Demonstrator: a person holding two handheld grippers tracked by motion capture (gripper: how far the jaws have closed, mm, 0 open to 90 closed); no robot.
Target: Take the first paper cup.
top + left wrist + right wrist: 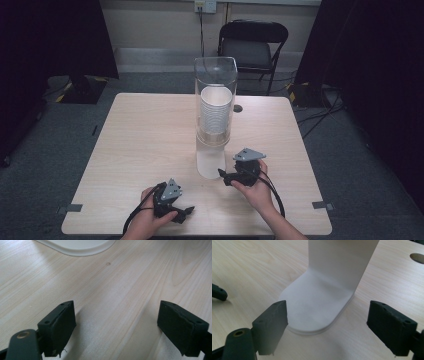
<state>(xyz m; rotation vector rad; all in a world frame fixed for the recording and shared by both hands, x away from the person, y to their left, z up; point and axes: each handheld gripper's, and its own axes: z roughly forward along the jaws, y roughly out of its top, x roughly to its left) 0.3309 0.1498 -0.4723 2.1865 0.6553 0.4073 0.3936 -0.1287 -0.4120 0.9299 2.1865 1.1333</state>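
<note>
A tall clear plastic cup dispenser [215, 100] on a white base [317, 310], loaded with white paper cups [216, 112], is seen mid-table. Just right of the base, the right gripper [227, 176] is held released; near-left, the left gripper [187, 211] is likewise spread over the pale wooden table [120, 290]

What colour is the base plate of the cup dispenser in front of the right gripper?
White, on the dispenser's base plate; the right gripper view shows it best.
</note>
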